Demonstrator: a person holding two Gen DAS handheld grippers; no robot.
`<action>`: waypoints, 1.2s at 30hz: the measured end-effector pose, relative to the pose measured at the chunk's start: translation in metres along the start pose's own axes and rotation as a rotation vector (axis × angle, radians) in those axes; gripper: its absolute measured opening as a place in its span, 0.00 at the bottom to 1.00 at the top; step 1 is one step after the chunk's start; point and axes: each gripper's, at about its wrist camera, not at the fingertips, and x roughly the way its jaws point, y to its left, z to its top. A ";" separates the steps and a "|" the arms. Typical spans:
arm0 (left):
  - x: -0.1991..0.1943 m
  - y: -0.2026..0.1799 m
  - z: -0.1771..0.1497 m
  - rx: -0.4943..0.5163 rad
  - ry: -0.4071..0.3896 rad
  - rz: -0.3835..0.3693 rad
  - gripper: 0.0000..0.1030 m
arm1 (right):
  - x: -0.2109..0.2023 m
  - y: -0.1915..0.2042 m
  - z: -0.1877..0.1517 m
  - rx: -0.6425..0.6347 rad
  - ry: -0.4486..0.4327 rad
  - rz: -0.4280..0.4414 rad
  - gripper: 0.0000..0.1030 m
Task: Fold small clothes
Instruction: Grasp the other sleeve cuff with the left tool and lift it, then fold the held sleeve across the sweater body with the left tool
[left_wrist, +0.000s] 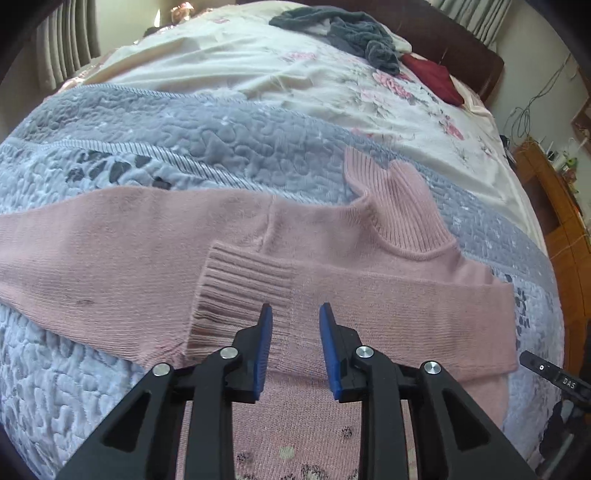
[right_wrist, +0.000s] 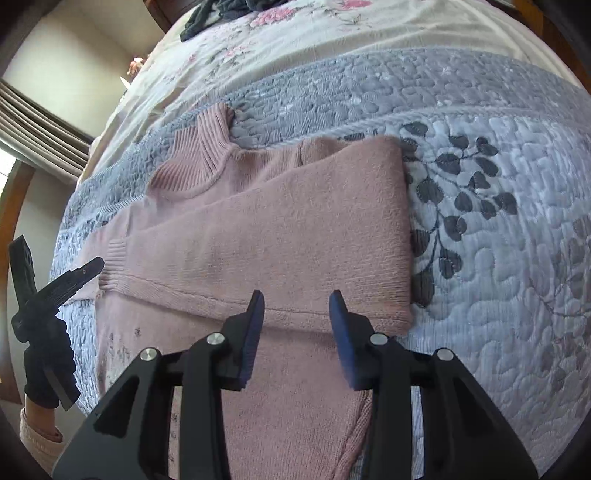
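Observation:
A pink knit turtleneck sweater (left_wrist: 332, 236) lies flat on the bed, collar (left_wrist: 399, 206) toward the far side. One sleeve is folded across the chest, its ribbed cuff (left_wrist: 240, 284) just ahead of my left gripper (left_wrist: 295, 310), which hovers open over it with nothing between its blue pads. The other sleeve stretches out to the left. In the right wrist view the same sweater (right_wrist: 280, 229) shows the folded sleeve's edge, and my right gripper (right_wrist: 297, 295) is open above it, empty. The left gripper (right_wrist: 74, 273) appears at that view's left, held by a gloved hand (right_wrist: 48, 365).
The sweater rests on a blue-grey quilted bedspread (left_wrist: 184, 140) with leaf stitching. Farther up lies a floral sheet (left_wrist: 332, 74), with a grey garment (left_wrist: 354, 33) and a red cloth (left_wrist: 436, 77) near the headboard. Wooden furniture (left_wrist: 554, 206) stands on the right, curtains (left_wrist: 66, 44) on the left.

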 end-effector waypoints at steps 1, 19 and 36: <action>0.010 0.002 -0.002 -0.012 0.025 0.007 0.25 | 0.009 -0.003 -0.002 0.011 0.020 -0.006 0.36; -0.067 0.146 -0.022 -0.199 -0.087 -0.019 0.43 | -0.019 0.068 -0.024 -0.128 -0.011 0.023 0.55; -0.102 0.434 -0.040 -0.834 -0.319 -0.110 0.43 | 0.068 0.157 -0.062 -0.279 0.128 0.060 0.55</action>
